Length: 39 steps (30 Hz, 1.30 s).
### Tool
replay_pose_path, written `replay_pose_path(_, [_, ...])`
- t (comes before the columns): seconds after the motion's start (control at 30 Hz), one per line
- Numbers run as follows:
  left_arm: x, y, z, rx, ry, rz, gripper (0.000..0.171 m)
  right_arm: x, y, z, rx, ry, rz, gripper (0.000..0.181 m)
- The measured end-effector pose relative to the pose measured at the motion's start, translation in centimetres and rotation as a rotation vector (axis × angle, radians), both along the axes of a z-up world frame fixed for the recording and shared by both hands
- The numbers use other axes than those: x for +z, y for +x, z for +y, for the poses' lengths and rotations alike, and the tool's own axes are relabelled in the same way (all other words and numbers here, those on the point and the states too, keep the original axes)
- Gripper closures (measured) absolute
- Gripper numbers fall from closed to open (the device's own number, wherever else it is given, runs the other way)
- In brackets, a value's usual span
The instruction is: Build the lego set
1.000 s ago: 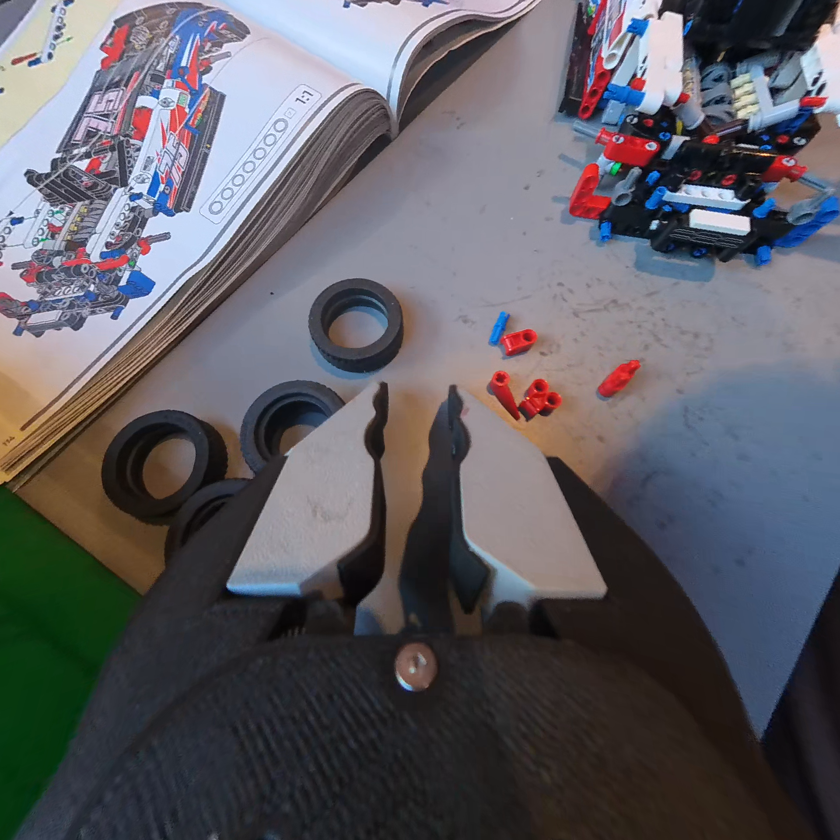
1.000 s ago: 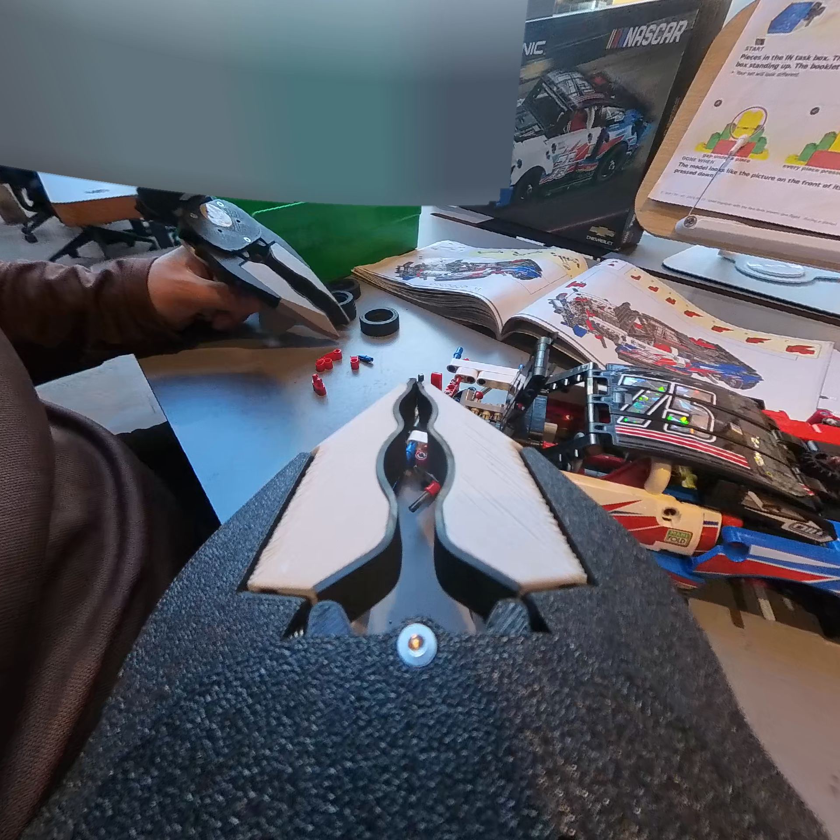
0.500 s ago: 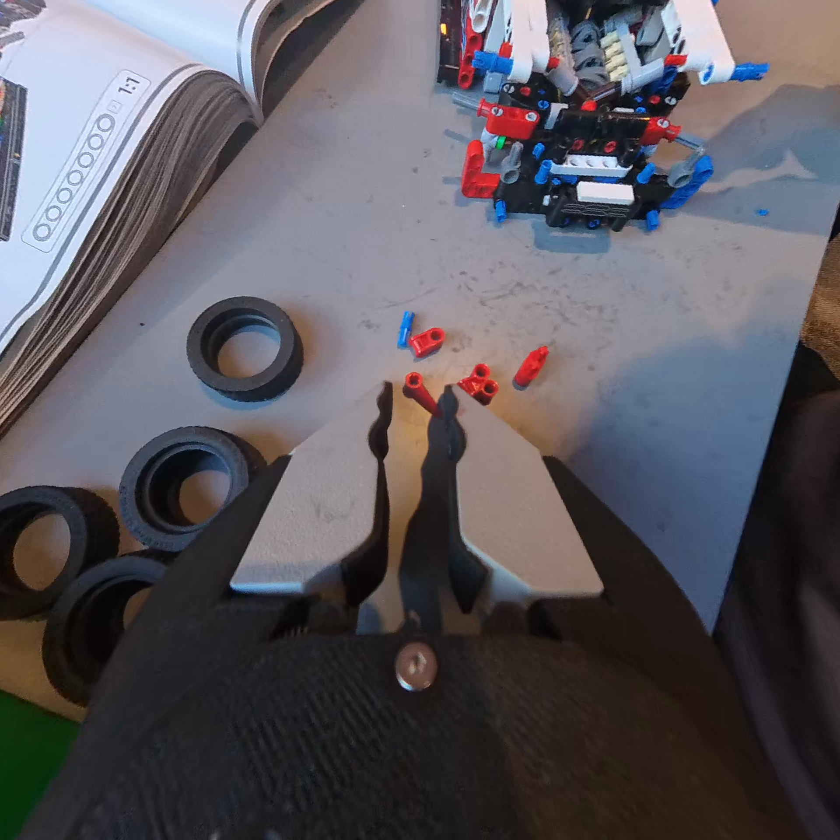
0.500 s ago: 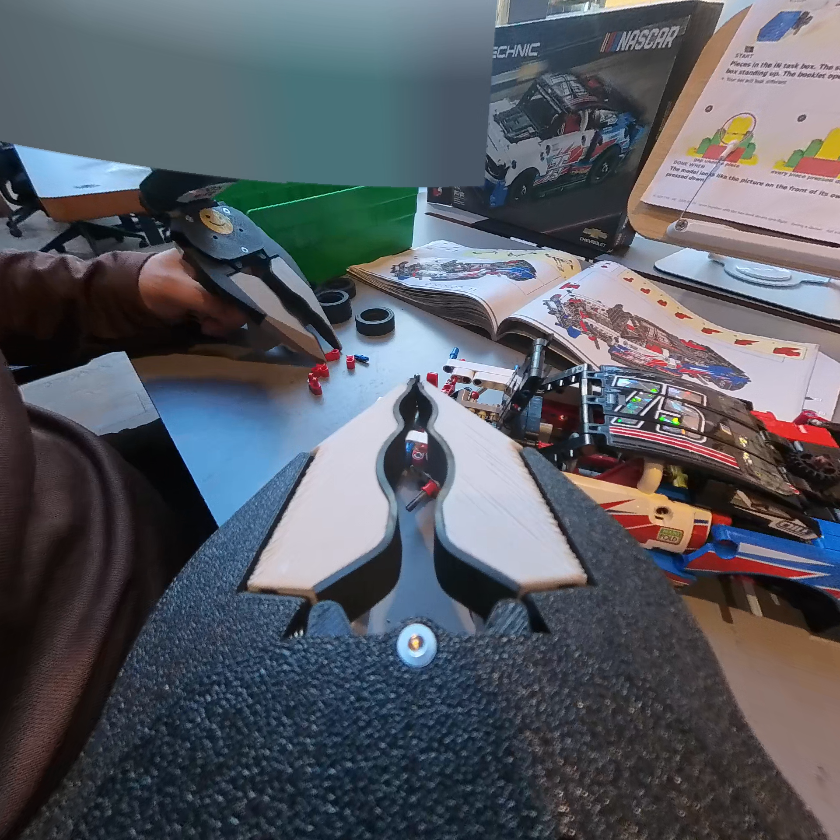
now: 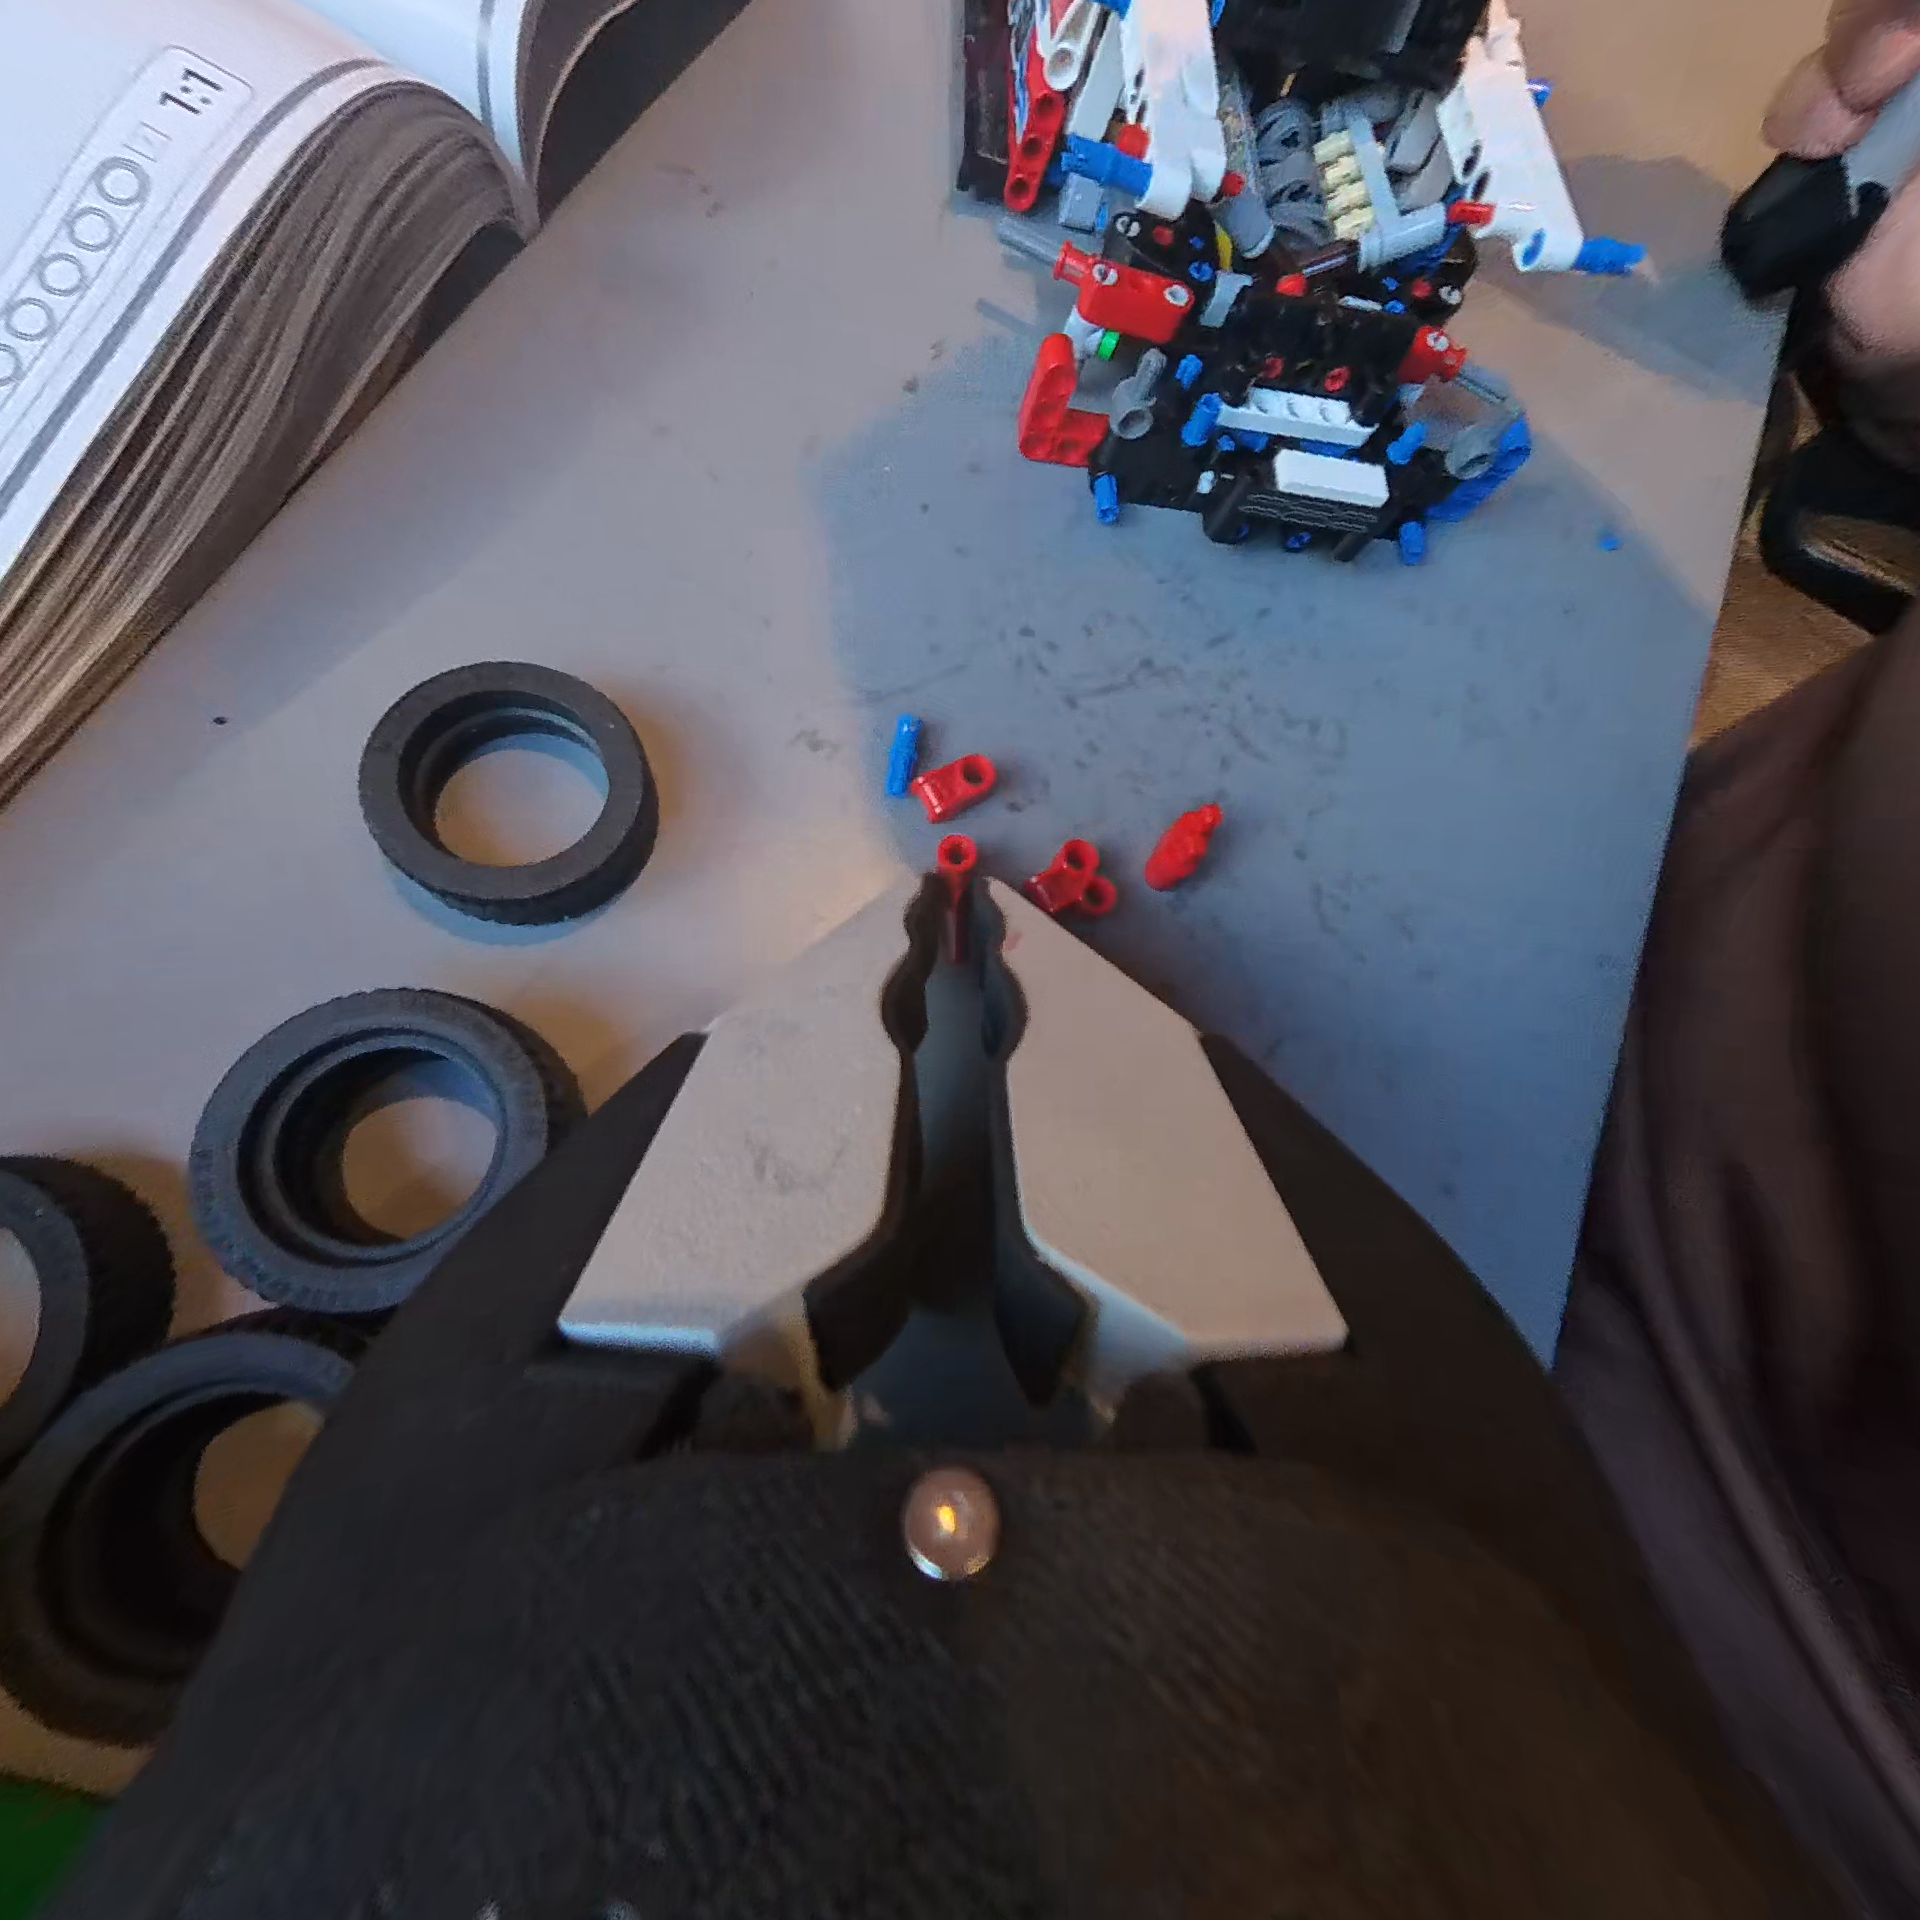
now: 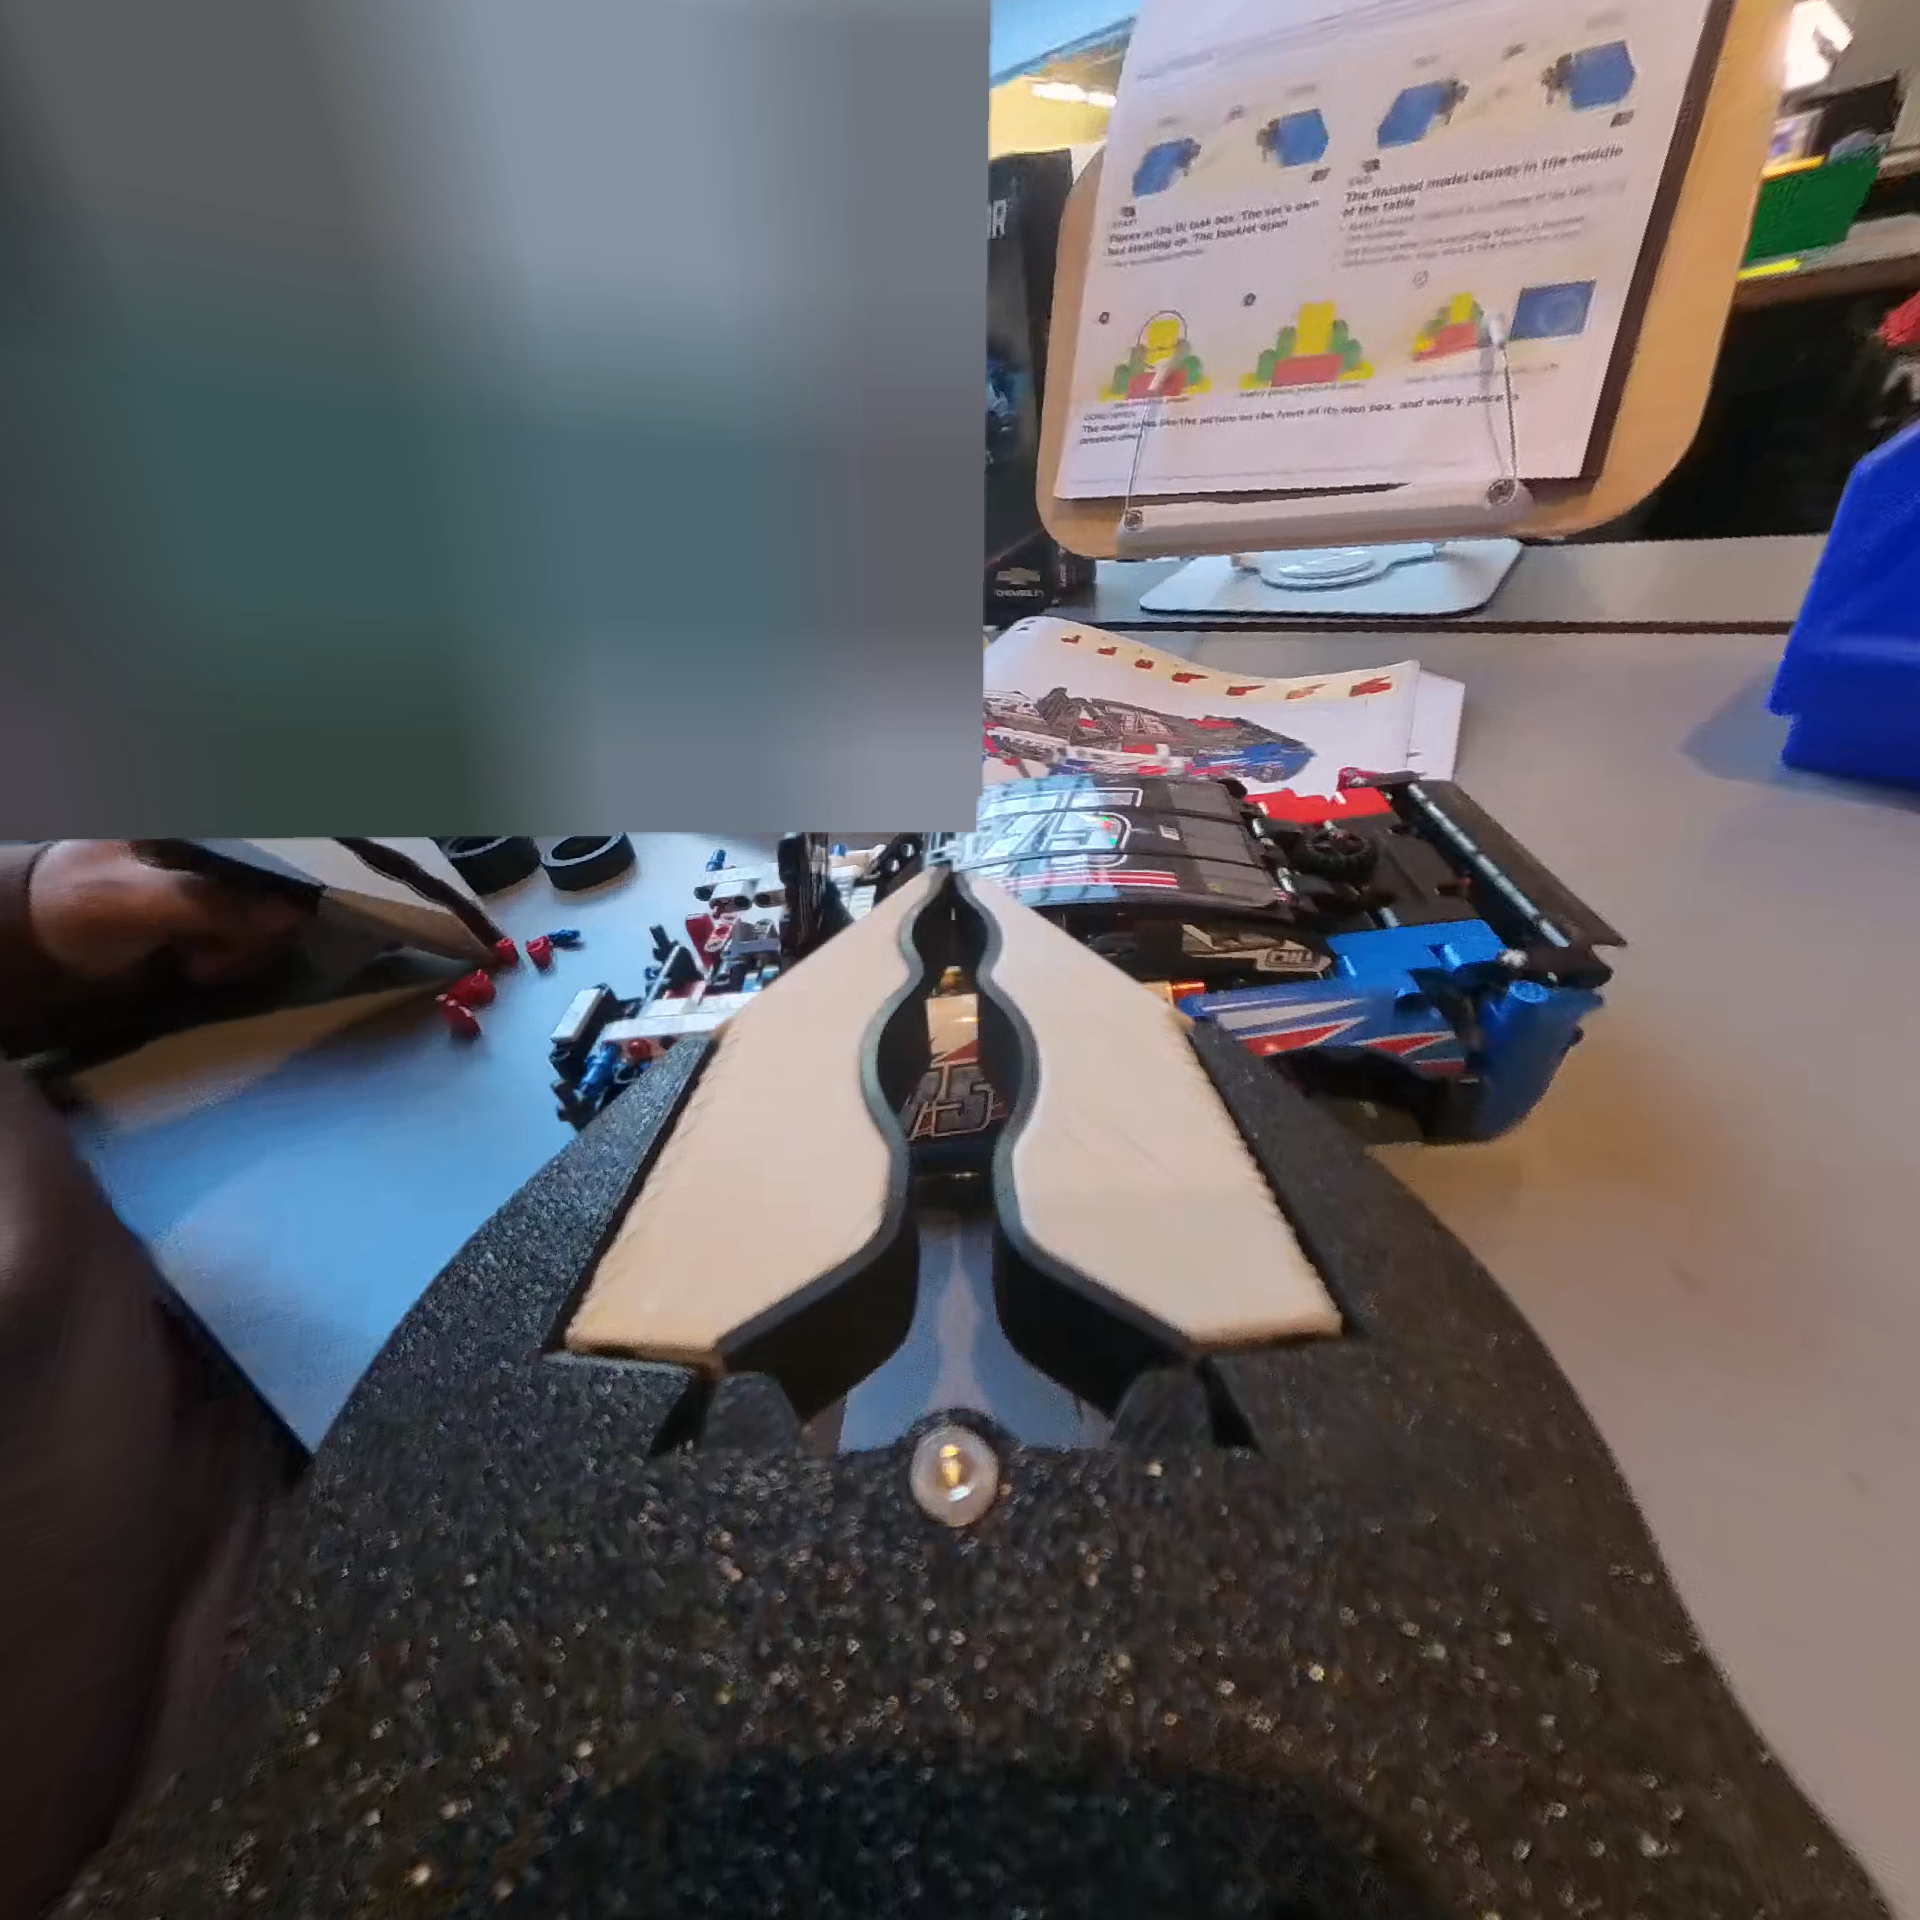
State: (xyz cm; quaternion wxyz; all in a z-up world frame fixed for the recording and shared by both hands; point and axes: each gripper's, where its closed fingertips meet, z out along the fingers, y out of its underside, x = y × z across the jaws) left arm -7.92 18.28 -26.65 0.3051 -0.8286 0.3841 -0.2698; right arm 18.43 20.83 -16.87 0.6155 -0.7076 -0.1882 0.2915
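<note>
My left gripper [image 5: 958,896] is shut on a small red pin [image 5: 956,864], whose round end sticks out past the tips, low over the grey table [image 5: 675,468]. The right wrist view shows the same gripper [image 6: 488,940] with its tips on that red pin [image 6: 506,951]. Other loose red pieces [image 5: 954,784] [image 5: 1070,881] [image 5: 1182,847] and a blue pin [image 5: 902,755] lie just beyond. My right gripper [image 6: 948,883] is shut with nothing visible between its tips, held above the partly built car model [image 6: 1299,935]. The car's open end also shows in the left wrist view [image 5: 1278,343].
Black tyres [image 5: 509,792] [image 5: 379,1148] lie to the left of my left gripper. The open instruction booklet [image 5: 208,260] lies at far left, and behind the car in the right wrist view [image 6: 1195,717]. A stand with a printed sheet [image 6: 1351,312] and a blue bin [image 6: 1860,623] stand farther back. Across from one pair of fingers to the other is roughly 30 cm.
My left gripper moved forward onto the loose red pieces and its jaws closed on the red pin. My right gripper stayed shut and swung right over the car.
</note>
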Motion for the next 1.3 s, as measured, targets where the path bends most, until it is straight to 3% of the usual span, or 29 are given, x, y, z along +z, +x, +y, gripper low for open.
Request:
replay_pose_path(0.3, [0.3, 0.6, -0.5, -0.064, 0.004, -0.017, 0.169, 0.7, 1.1, 0.1, 0.004, 0.007, 0.107, 0.181])
replay_pose_path(0.53, [3.1, 0.1, 0.9, 0.021, 0.174, -0.120, 0.169, 1.0, -1.6, -1.1, 0.054, 0.047, -0.031, 0.180])
replay_pose_path(0.73, [7.1, 0.4, 0.2, 0.037, 0.659, -0.030, 0.170, 0.7, -8.7, -4.5, 0.276, 0.020, -0.141, 0.173])
replay_pose_path(0.9, [12.0, 2.3, -3.1, -0.080, 1.339, 0.258, 0.169, 0.2, -16.1, -8.2, 0.495, -0.148, -0.092, 0.164])
replay_pose_path(1.0, [13.5, 3.6, -5.2, -0.168, 1.645, 0.403, 0.169, 2.6, -18.8, -9.4, 0.585, -0.180, 0.009, 0.163])
replay_pose_path(1.17, [15.4, 4.5, -8.0, -0.293, 1.909, 0.489, 0.170, 5.8, -21.8, -10.4, 0.700, -0.231, 0.121, 0.161])
replay_pose_path(1.3, [17.0, 4.5, -8.6, -0.340, 1.996, 0.509, 0.171, 7.2, -22.6, -11.0, 0.776, -0.228, 0.176, 0.167])
